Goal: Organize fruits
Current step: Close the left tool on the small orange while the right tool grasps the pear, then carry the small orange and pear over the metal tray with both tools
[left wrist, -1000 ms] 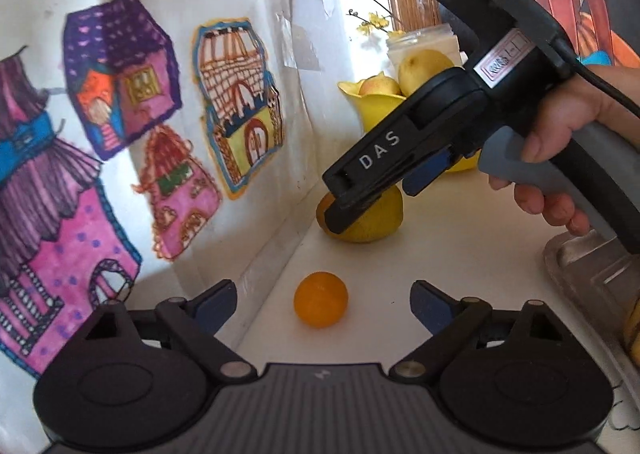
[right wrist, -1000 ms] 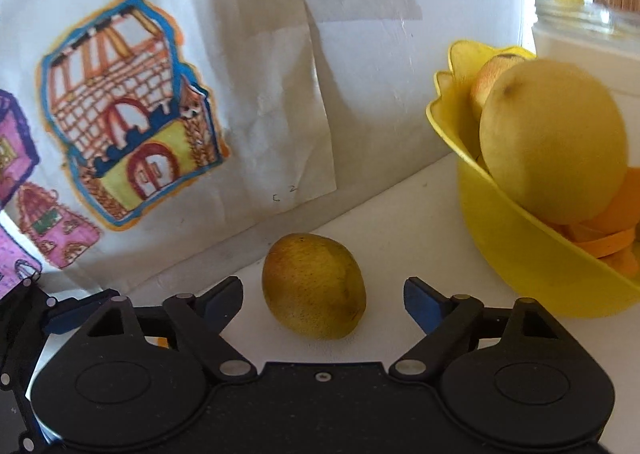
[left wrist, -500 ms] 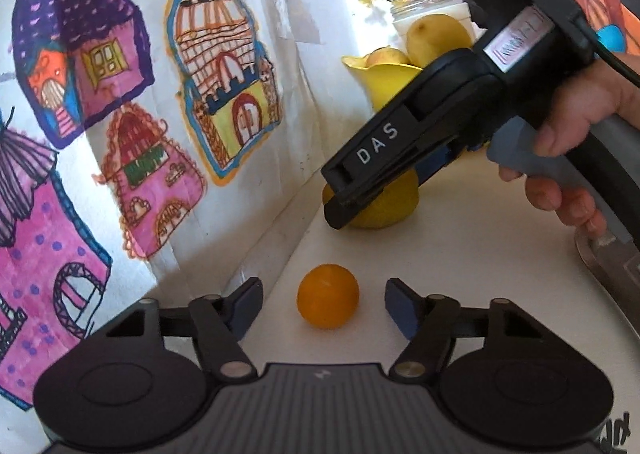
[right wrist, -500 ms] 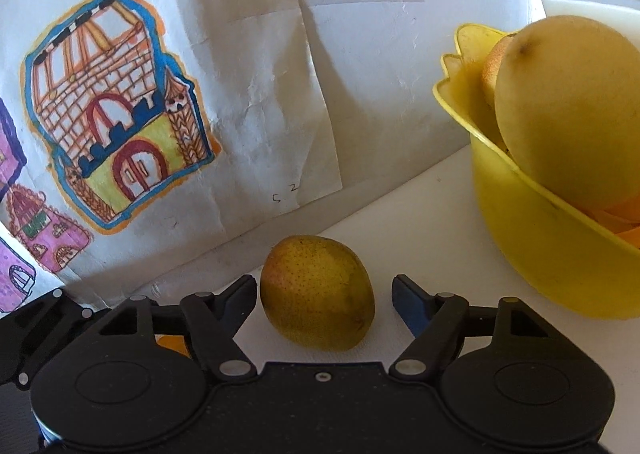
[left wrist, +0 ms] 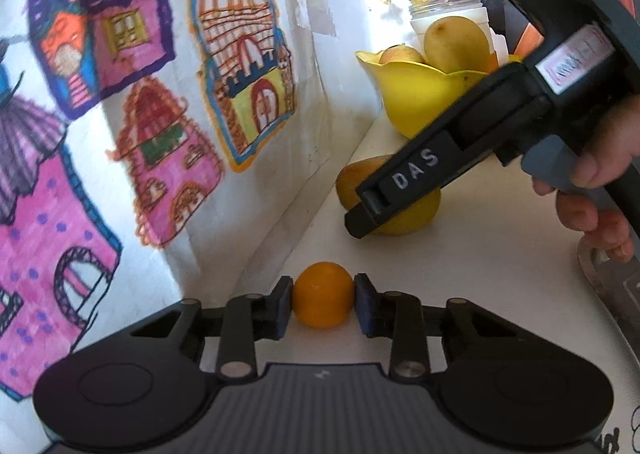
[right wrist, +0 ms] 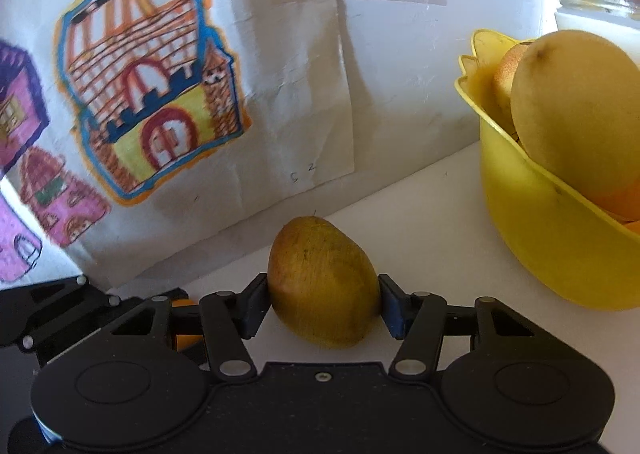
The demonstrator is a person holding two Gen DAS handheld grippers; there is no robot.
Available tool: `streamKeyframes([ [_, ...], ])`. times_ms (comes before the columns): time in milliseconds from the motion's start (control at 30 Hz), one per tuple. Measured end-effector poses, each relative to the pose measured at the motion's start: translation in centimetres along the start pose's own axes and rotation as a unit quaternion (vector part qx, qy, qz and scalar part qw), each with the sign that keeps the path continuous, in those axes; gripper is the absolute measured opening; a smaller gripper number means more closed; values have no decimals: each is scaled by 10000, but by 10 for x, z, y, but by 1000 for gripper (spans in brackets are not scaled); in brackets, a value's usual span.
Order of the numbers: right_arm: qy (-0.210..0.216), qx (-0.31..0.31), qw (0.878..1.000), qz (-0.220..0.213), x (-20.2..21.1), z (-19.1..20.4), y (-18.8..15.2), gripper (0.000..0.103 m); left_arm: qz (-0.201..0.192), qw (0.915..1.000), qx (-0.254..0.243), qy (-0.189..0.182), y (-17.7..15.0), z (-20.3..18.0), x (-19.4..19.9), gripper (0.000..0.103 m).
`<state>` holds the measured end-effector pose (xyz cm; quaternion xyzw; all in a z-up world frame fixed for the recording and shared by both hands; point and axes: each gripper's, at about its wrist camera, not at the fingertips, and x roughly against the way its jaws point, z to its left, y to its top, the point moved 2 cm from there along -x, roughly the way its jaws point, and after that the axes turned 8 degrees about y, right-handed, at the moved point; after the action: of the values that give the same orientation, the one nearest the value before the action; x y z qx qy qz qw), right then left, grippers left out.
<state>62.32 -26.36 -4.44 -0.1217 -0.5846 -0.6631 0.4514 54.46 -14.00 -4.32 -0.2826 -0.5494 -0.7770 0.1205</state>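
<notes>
A small orange [left wrist: 323,290] lies on the white counter [left wrist: 480,294] close to the wall. My left gripper [left wrist: 323,304] is closing, and both blue pads touch the orange's sides. A yellow-brown pear [right wrist: 322,286] lies farther along the counter, and my right gripper [right wrist: 324,308] is closing with its pads against both sides of the pear. In the left wrist view the right gripper's black body covers part of the pear [left wrist: 404,214]. A yellow bowl [right wrist: 560,254] to the right of the pear holds a large yellow fruit [right wrist: 576,114] and other fruit.
A wall hung with coloured house drawings [left wrist: 160,94] runs along the left. A white jar with yellow flowers [left wrist: 450,14] stands behind the bowl [left wrist: 416,94]. A grey tray's edge [left wrist: 608,286] shows at the right. A hand [left wrist: 592,174] holds the right gripper.
Both grippers went from wide open to pads touching fruit: the left on the orange, the right on the pear. The left gripper also moved slightly closer to the orange.
</notes>
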Motion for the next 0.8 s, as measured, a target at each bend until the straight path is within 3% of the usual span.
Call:
streamKeyframes([
  [500, 191, -908, 9956, 164, 53, 5, -42, 58, 342, 9986, 303, -276, -31, 14, 58, 35],
  [800, 447, -1127, 9926, -101, 97, 21, -85, 58, 315, 9987, 234, -316, -37, 7, 105, 35],
])
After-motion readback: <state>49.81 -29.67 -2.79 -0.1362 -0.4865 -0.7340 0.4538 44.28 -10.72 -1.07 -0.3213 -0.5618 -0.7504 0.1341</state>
